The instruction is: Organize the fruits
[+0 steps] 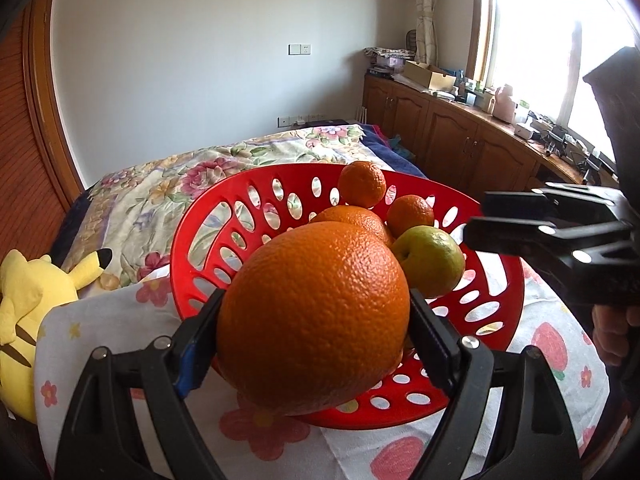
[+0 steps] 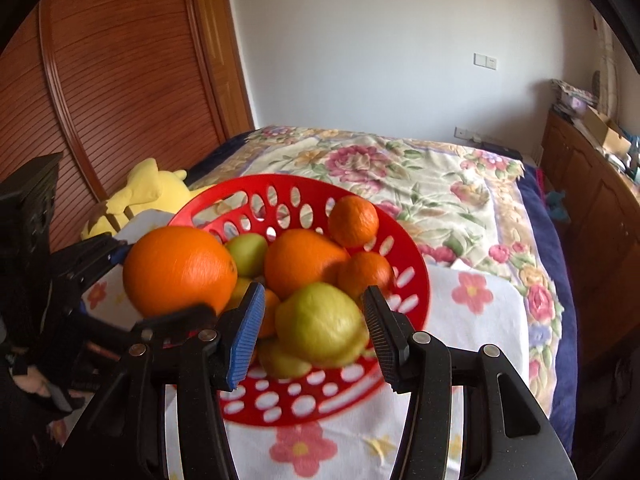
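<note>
Black left tool (image 1: 314, 314), blue pad, silver screws, black right tool (image 2: 312, 322)

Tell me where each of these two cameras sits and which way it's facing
Left wrist: on the left gripper, looking down over its large orange toward the red basket; right gripper enters right, beside a hand.
Right wrist: on the right gripper, angled down at the basket's green fruit; its fingers do not touch it.
Shared: basket, oranges, bed, plush toy.
</note>
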`<state>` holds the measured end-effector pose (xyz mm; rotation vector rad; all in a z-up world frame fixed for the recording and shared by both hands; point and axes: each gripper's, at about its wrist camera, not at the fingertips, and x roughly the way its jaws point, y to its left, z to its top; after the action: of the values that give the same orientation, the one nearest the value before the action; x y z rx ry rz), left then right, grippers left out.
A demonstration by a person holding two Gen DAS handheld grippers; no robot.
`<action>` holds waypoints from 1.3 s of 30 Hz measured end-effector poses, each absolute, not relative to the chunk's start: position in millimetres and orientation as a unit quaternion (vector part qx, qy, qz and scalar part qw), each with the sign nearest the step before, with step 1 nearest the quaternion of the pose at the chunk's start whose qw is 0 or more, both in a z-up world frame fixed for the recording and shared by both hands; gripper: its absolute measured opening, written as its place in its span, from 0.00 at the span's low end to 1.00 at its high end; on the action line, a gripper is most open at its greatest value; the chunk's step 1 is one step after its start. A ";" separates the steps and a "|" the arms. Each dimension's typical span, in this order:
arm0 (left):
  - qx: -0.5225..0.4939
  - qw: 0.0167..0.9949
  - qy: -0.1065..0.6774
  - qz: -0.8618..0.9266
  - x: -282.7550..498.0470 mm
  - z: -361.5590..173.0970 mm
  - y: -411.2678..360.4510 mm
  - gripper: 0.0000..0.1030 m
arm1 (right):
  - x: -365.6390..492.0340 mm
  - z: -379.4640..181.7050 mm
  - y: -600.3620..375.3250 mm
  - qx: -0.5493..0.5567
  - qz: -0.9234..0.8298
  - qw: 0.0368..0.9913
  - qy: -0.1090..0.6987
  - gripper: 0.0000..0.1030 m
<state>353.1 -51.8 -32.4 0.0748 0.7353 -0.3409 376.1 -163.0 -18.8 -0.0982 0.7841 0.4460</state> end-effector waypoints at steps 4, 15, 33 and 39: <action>0.035 0.916 0.364 -0.162 352.8 -33.2 -53.6 0.83 | 367.1 -22.2 -168.1 -0.036 0.212 0.900 0.379 0.51; 0.038 0.913 0.379 -0.147 351.5 -35.3 -62.0 0.83 | 351.0 -29.4 -169.0 -0.029 0.216 0.898 0.383 0.51; 0.031 0.932 0.345 -0.108 345.0 -21.5 -60.3 0.85 | 329.7 -23.3 -170.0 -0.017 0.226 0.899 0.374 0.57; 0.040 0.937 0.329 -0.106 332.1 -7.4 -59.0 0.85 | 320.2 -18.9 -174.3 -0.013 0.224 0.902 0.368 0.57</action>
<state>332.1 -59.0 -7.4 0.0827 0.6731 -0.2167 320.2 -174.3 -18.9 -0.0262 0.7610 0.4623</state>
